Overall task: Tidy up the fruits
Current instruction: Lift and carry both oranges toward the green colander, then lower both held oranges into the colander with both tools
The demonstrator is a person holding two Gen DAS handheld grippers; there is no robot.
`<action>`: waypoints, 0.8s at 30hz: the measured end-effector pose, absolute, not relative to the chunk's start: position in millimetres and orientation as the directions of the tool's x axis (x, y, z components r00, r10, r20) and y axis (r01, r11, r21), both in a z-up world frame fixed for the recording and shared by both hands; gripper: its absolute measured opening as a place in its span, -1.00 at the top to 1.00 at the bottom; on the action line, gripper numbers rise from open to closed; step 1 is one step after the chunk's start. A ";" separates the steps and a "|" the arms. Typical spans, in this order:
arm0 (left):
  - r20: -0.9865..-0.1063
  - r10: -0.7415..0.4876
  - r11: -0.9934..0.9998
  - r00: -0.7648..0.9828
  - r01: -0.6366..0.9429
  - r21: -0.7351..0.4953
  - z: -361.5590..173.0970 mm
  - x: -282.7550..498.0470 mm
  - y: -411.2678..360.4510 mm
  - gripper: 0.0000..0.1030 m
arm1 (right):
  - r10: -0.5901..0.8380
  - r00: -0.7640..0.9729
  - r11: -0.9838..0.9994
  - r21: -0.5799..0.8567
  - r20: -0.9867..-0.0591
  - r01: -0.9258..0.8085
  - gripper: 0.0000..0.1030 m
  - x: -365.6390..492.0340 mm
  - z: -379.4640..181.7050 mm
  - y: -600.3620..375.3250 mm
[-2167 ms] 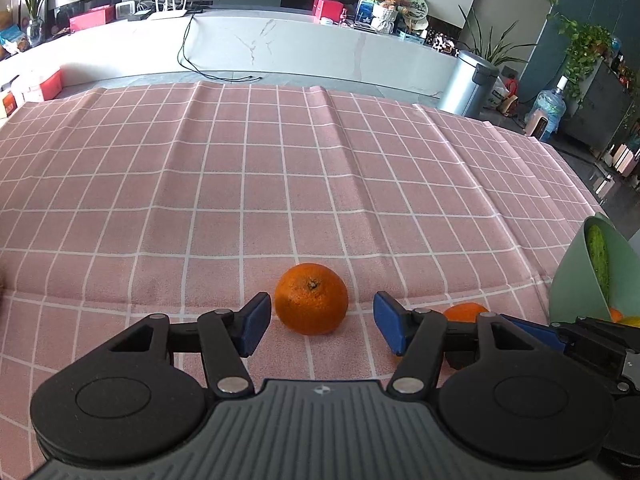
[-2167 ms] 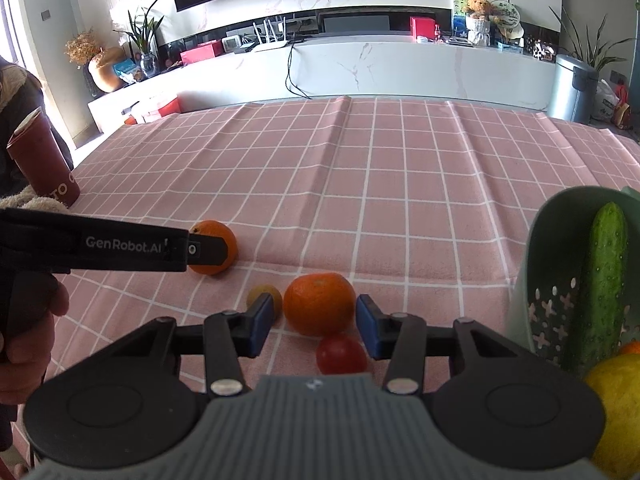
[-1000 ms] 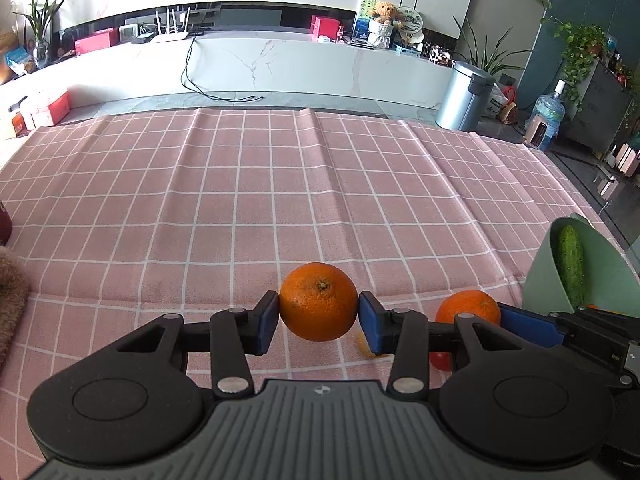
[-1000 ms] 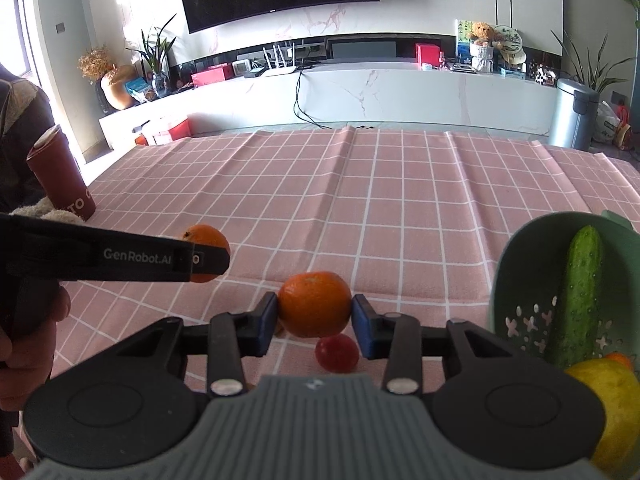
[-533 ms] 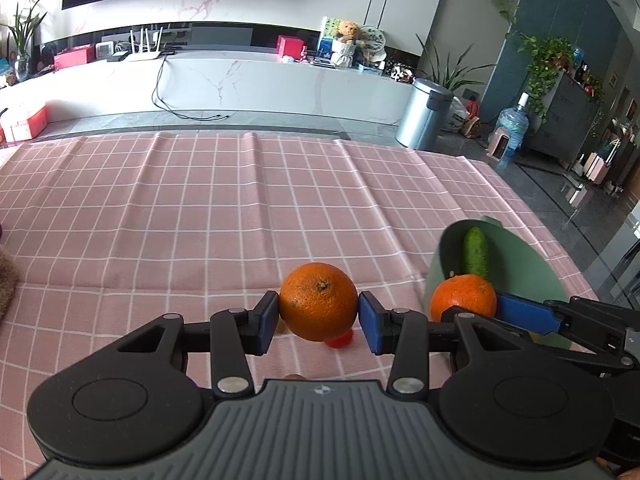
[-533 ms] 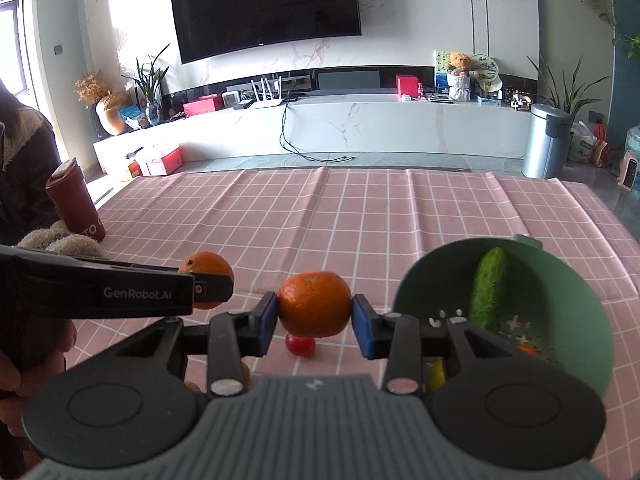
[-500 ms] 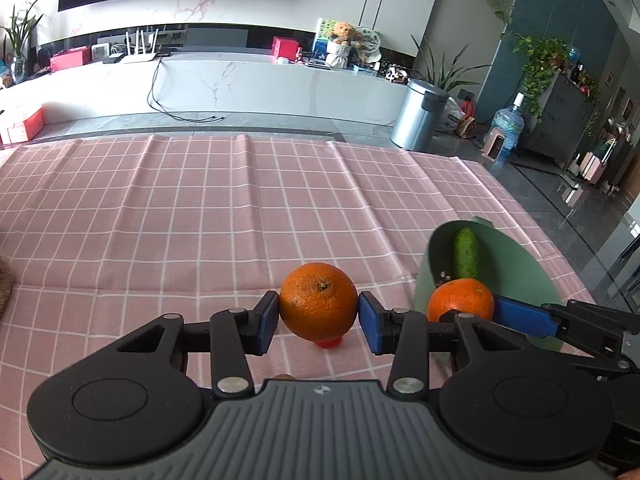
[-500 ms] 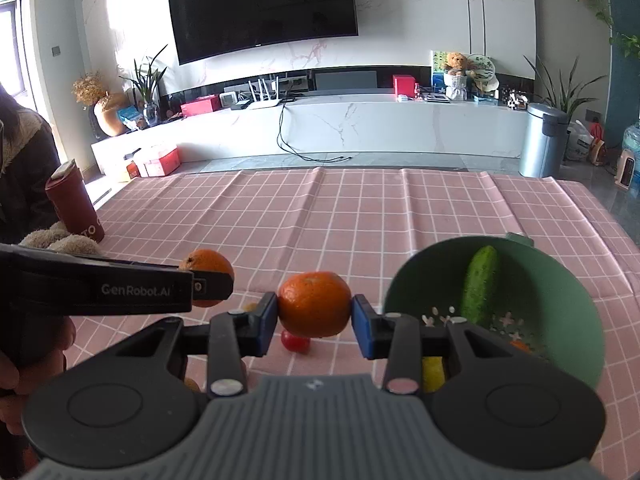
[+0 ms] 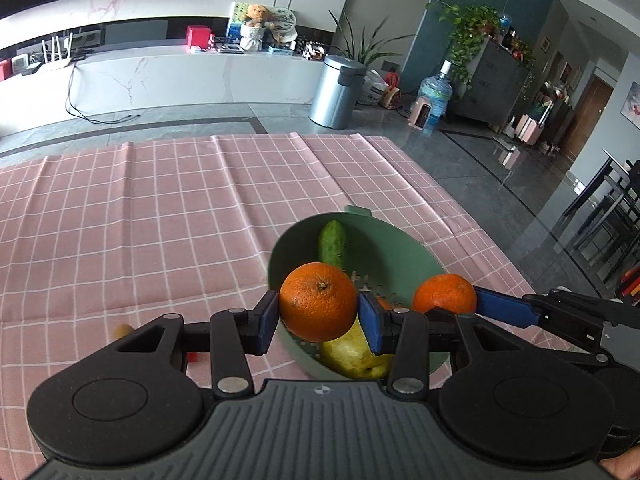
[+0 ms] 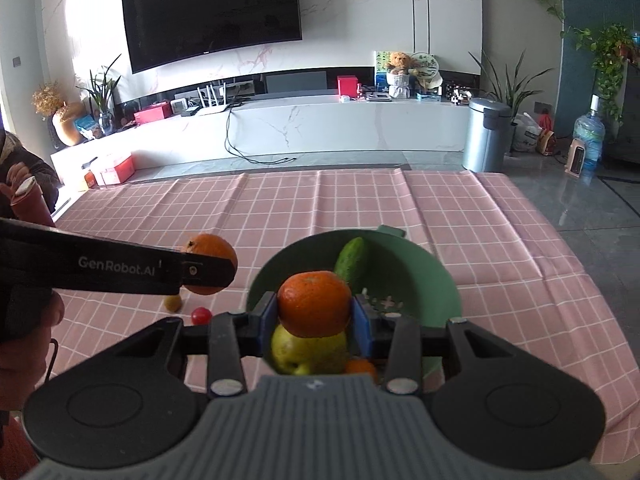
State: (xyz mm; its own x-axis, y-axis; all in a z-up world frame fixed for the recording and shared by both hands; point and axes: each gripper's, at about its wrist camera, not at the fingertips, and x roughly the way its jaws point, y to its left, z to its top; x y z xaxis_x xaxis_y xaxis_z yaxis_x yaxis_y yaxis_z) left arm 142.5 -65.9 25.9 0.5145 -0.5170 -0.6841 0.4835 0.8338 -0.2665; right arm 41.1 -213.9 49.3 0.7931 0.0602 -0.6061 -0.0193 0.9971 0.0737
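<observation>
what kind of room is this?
Looks like a home living room: a wall TV over a long marble console, houseplants, and a table with a pink checked cloth.

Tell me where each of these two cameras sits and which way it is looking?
Left wrist view: sits on the left gripper, looking along its fingers over the green plastic colander; it grips an orange.
Right wrist view: sits on the right gripper, facing the television wall; the person's left hand shows.
Shared: colander, dark green cucumber, pink checked tablecloth, and each other's gripper.
</observation>
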 end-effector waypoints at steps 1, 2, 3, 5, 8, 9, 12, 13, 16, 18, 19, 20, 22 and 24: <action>-0.692 -0.522 0.828 0.499 0.492 -0.269 24.7 145.0 -73.0 0.05 | 0.050 0.791 0.998 0.063 -0.609 -0.015 0.29 42.2 50.0 -219.1; -0.696 -0.525 0.823 0.489 0.500 -0.270 23.8 148.8 -78.6 0.05 | 0.040 0.788 0.999 0.050 -0.614 -0.011 0.29 44.6 50.6 -225.5; -0.701 -0.531 0.815 0.477 0.513 -0.268 22.2 149.5 -86.9 0.05 | 0.031 0.785 0.999 0.038 -0.619 -0.009 0.29 47.4 50.9 -231.2; -0.713 -0.535 0.806 0.453 0.528 -0.269 19.5 156.2 -99.2 0.05 | 0.019 0.777 1.000 0.020 -0.630 -0.009 0.29 53.3 50.5 -242.1; -0.734 -0.536 0.792 0.418 0.550 -0.265 12.8 163.1 -119.0 0.05 | 0.009 0.760 1.000 -0.005 -0.650 -0.016 0.29 64.3 47.9 -256.4; -0.740 -0.534 0.788 0.410 0.559 -0.259 11.0 165.2 -125.3 0.05 | 0.011 0.752 1.000 -0.010 -0.660 -0.024 0.29 68.4 46.2 -260.7; -0.755 -0.536 0.769 0.378 0.588 -0.252 5.9 171.7 -141.6 0.05 | 0.029 0.719 0.998 -0.015 -0.695 -0.055 0.29 82.2 39.7 -272.6; -0.760 -0.537 0.765 0.367 0.592 -0.255 3.9 174.7 -145.5 0.05 | 0.035 0.707 0.997 -0.020 -0.706 -0.070 0.29 87.5 36.4 -275.3; -0.779 -0.536 0.751 0.325 0.606 -0.263 -3.3 183.1 -156.2 0.05 | 0.047 0.677 0.993 -0.041 -0.735 -0.113 0.29 99.5 27.2 -280.7; -0.793 -0.529 0.745 0.303 0.614 -0.261 -8.6 188.7 -162.2 0.05 | 0.052 0.654 0.989 -0.051 -0.755 -0.138 0.29 107.1 20.7 -283.6; -0.800 -0.524 0.743 0.292 0.616 -0.262 -10.9 191.4 -165.0 0.05 | 0.053 0.642 0.987 -0.059 -0.765 -0.151 0.29 111.4 17.0 -284.2; -0.806 -0.519 0.743 0.283 0.616 -0.262 -13.4 194.5 -168.1 0.05 | 0.054 0.632 0.984 -0.067 -0.774 -0.166 0.29 115.1 13.5 -284.6; -0.815 -0.513 0.744 0.270 0.613 -0.266 -17.8 199.3 -170.6 0.05 | 0.055 0.613 0.979 -0.079 -0.788 -0.190 0.29 122.2 7.9 -285.4; -0.821 -0.513 0.741 0.253 0.613 -0.274 -21.4 204.0 -174.5 0.05 | 0.058 0.597 0.972 -0.090 -0.800 -0.215 0.29 129.9 2.4 -286.3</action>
State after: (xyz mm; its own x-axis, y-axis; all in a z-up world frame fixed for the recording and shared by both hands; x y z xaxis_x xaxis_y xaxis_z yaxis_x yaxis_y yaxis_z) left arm 204.0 -174.5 -21.4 0.2526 -0.5127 -0.8206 0.6131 0.7409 -0.2742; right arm 130.0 -286.3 2.4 0.5973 0.0576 -0.8000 -0.2149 0.9724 -0.0905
